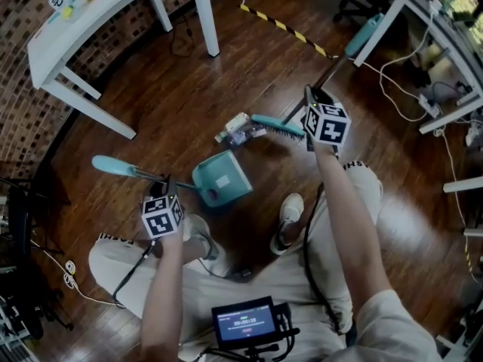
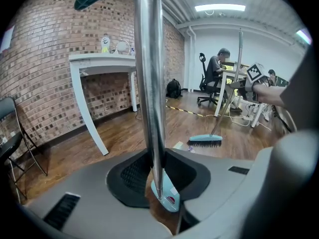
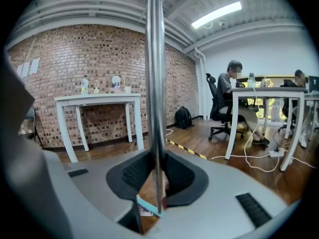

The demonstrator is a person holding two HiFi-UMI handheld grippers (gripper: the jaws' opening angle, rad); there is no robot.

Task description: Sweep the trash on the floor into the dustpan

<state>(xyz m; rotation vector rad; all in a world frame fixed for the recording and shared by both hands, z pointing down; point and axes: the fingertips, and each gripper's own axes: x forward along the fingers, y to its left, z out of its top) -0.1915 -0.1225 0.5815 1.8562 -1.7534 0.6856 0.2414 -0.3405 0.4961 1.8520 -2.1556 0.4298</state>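
Entry, sweep in hand.

Left gripper (image 2: 160,185): the jaws were closed nearly all the way, clamped on the metal dustpan pole (image 2: 149,83), which ran up between the pads. I judged the grip was kept tight and low on the pole so the pan could not swing while trash was pushed at it. At the pole's foot the dustpan (image 1: 221,179) sat on the floor (image 1: 181,81), close in front of my feet, its wide edge turned toward the litter.

Right gripper (image 3: 156,195): its jaws were likewise closed on the broom pole (image 3: 155,83), with no gap visible at the pads. The pole slanted away from me, which laid the broom head (image 1: 278,127) flat on the boards.

The trash (image 1: 238,129), a small cluster of wrappers, lay on the open floor just beyond the dustpan's wide edge. The bristles touched its far side. So the litter sat between brush and pan, lined up for a pull toward me. None had entered the pan yet.
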